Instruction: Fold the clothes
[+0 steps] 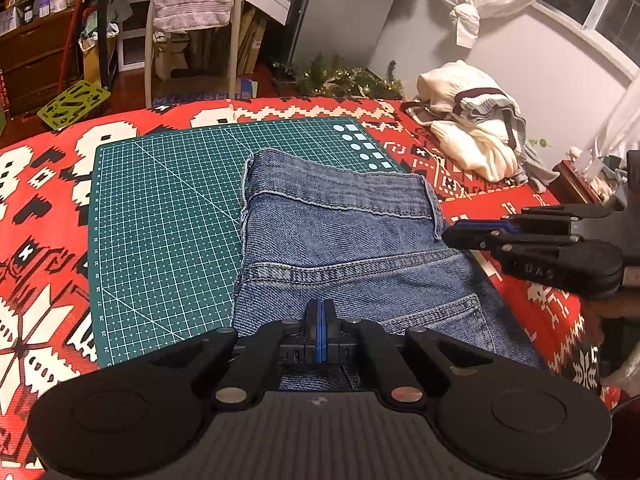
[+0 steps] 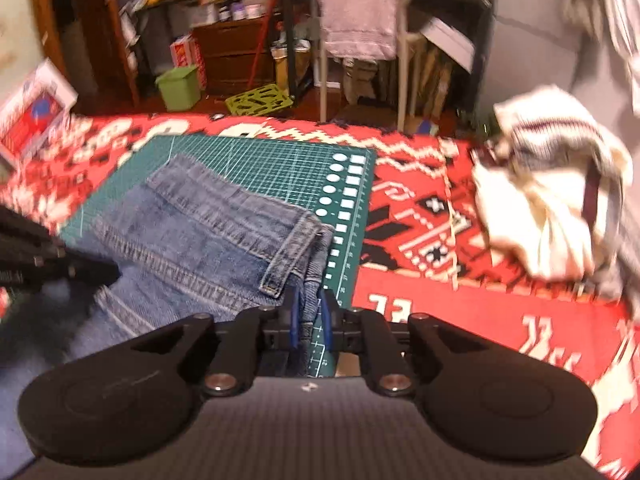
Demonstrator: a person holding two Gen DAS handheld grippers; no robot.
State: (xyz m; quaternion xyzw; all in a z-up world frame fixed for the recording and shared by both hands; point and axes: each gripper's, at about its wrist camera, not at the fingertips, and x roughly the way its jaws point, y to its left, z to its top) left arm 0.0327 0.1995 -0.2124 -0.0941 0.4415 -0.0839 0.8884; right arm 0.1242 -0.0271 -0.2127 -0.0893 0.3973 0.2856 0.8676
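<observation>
Jeans (image 1: 344,248) lie folded on the green cutting mat (image 1: 168,208), waistband hem far from both claws. Left claw (image 1: 321,320), pads pressed together, rests on the denim's near edge; right claw (image 2: 311,312) pinches the jeans' right side fold.

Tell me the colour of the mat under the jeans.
Dark green with a white grid; clearest in the left wrist view.
</observation>
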